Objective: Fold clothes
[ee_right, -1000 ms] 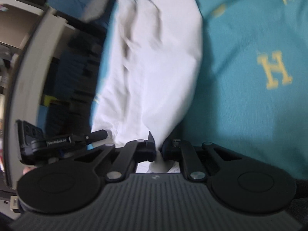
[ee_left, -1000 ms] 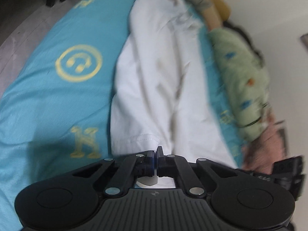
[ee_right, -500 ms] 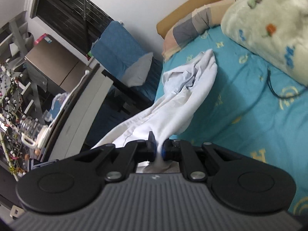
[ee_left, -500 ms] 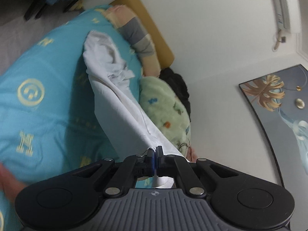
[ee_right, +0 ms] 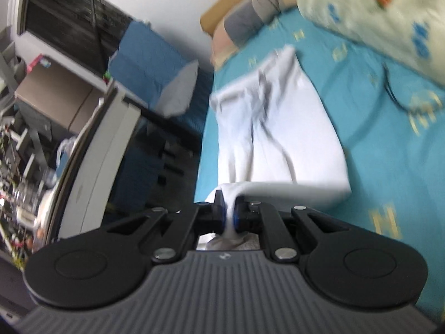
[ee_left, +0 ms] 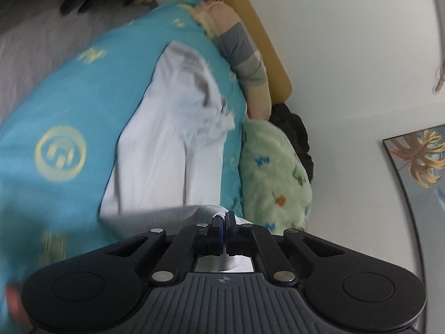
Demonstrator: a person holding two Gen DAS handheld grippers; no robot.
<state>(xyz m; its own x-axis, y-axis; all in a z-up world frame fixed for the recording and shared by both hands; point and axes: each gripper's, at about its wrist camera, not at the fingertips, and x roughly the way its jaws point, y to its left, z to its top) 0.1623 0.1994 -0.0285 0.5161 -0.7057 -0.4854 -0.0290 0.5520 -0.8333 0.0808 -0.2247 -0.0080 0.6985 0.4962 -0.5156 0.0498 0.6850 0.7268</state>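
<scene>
A white garment [ee_left: 169, 153] lies stretched along the turquoise bedspread [ee_left: 61, 105], its far end crumpled toward the pillows. My left gripper [ee_left: 224, 220] is shut on the near hem at one corner. In the right wrist view the same white garment [ee_right: 275, 139] spreads away from me, and my right gripper [ee_right: 228, 208] is shut on a bunch of its near edge. The hem runs taut between the two grips, lifted off the bed.
A green patterned pillow [ee_left: 275, 178] and a grey-and-beige striped pillow [ee_left: 244, 53] lie along the wall by a wooden headboard [ee_left: 264, 44]. A dark cable [ee_right: 389, 89] lies on the bedspread. A blue chair [ee_right: 144, 55] and white furniture [ee_right: 91, 144] stand off the bed's side.
Both grippers rose from low over the bed, keeping hold of the garment. It hung as a narrow bunched strip half a second ago and now spreads wide and flat across the bedspread.
</scene>
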